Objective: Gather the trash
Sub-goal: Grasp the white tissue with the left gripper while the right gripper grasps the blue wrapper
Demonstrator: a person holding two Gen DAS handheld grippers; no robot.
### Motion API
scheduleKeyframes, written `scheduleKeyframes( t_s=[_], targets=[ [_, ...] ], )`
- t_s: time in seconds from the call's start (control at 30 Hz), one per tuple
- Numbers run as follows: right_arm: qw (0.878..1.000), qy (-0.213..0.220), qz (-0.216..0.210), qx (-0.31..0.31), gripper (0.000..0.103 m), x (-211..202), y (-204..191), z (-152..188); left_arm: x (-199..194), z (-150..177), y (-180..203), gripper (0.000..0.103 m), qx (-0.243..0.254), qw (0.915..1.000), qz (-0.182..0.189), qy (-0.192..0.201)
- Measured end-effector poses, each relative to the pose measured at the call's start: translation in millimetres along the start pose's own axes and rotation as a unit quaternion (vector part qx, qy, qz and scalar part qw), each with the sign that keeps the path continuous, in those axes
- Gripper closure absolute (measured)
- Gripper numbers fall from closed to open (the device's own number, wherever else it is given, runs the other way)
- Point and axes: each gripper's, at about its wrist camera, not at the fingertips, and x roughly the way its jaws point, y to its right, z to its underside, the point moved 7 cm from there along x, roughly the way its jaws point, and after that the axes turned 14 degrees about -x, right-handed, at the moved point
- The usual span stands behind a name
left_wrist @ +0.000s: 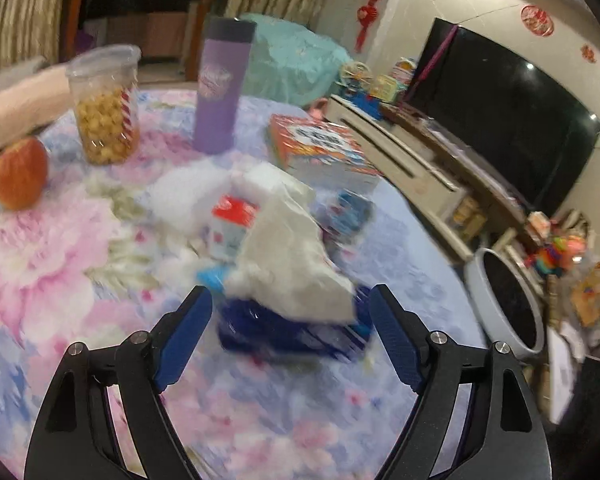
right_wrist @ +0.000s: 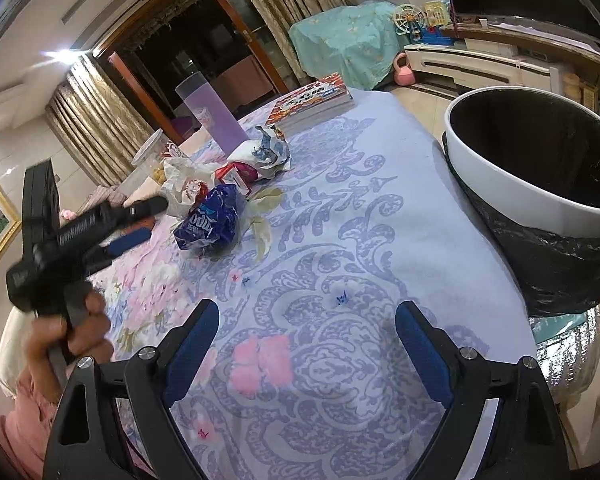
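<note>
A pile of trash lies mid-table: a dark blue snack wrapper (left_wrist: 292, 332) (right_wrist: 210, 222), a crumpled white tissue (left_wrist: 292, 264), a small red-and-white carton (left_wrist: 230, 226) (right_wrist: 232, 176) and a crumpled blue-white wrapper (right_wrist: 266, 148). My left gripper (left_wrist: 290, 304) is open, its fingers either side of the blue wrapper, just short of it; in the right wrist view it (right_wrist: 140, 220) shows from the side. My right gripper (right_wrist: 306, 322) is open and empty over the tablecloth. A white trash bin (right_wrist: 512, 176) with a black liner stands at the table's right edge, also in the left wrist view (left_wrist: 496, 300).
On the floral tablecloth (right_wrist: 340, 240) stand a purple tumbler (left_wrist: 218, 88), a clear jar of popcorn (left_wrist: 104, 108), an apple (left_wrist: 20, 174) and an orange-blue book (left_wrist: 320, 146). A TV (left_wrist: 500, 112) on a low cabinet stands beyond the table.
</note>
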Motion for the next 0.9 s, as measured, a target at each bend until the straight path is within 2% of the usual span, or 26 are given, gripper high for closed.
scheduleKeyframes(
  t_s=[0.03, 0.07, 0.1, 0.13, 0.2, 0.43, 0.73, 0.77, 0.8, 0.83, 0.87, 0.9],
  targets=[
    [1.0, 0.0, 0.0, 0.001, 0.012, 1, 1, -1, 4, -2, -1, 0.035, 0.002, 1.0, 0.001, -0.001],
    [1.0, 0.0, -0.002, 0.002, 0.012, 3, 1, -2, 8, -1, -2, 0.056, 0.001, 0.9999, 0.009, -0.009],
    [1.0, -0.001, -0.003, 0.003, 0.012, 4, 1, -3, 10, 0, -5, 0.067, 0.0, 0.9998, 0.01, -0.017],
    [1.0, 0.0, -0.003, 0.001, 0.012, 6, -1, -4, 12, 1, -10, 0.071, 0.0, 0.9998, 0.008, -0.021],
    [1.0, 0.002, -0.005, -0.002, 0.012, 10, -4, -9, 10, 4, -23, 0.095, -0.001, 0.9997, 0.002, -0.025],
    [0.999, -0.003, -0.03, -0.02, 0.012, 39, -30, -26, -24, 23, -81, 0.098, -0.04, 0.9988, -0.004, -0.027],
    [0.997, 0.01, -0.049, -0.053, 0.013, 83, -66, -64, -47, 56, -135, 0.097, -0.058, 0.9962, -0.023, -0.062],
    [0.997, 0.01, -0.049, -0.055, 0.016, 89, -69, -68, -47, 56, -137, 0.096, -0.06, 0.9959, -0.024, -0.063],
    [0.997, 0.011, -0.048, -0.057, 0.02, 96, -71, -72, -49, 56, -140, 0.089, -0.065, 0.9957, -0.022, -0.063],
    [0.997, 0.008, -0.044, -0.059, 0.036, 99, -71, -72, -51, 55, -141, 0.084, -0.068, 0.9956, -0.021, -0.061],
    [0.997, 0.002, -0.04, -0.061, 0.06, 102, -71, -72, -52, 52, -142, 0.069, -0.071, 0.9956, -0.021, -0.058],
    [0.998, -0.004, -0.037, -0.06, 0.069, 104, -72, -69, -53, 50, -142, 0.062, -0.071, 0.996, -0.019, -0.05]
  ],
)
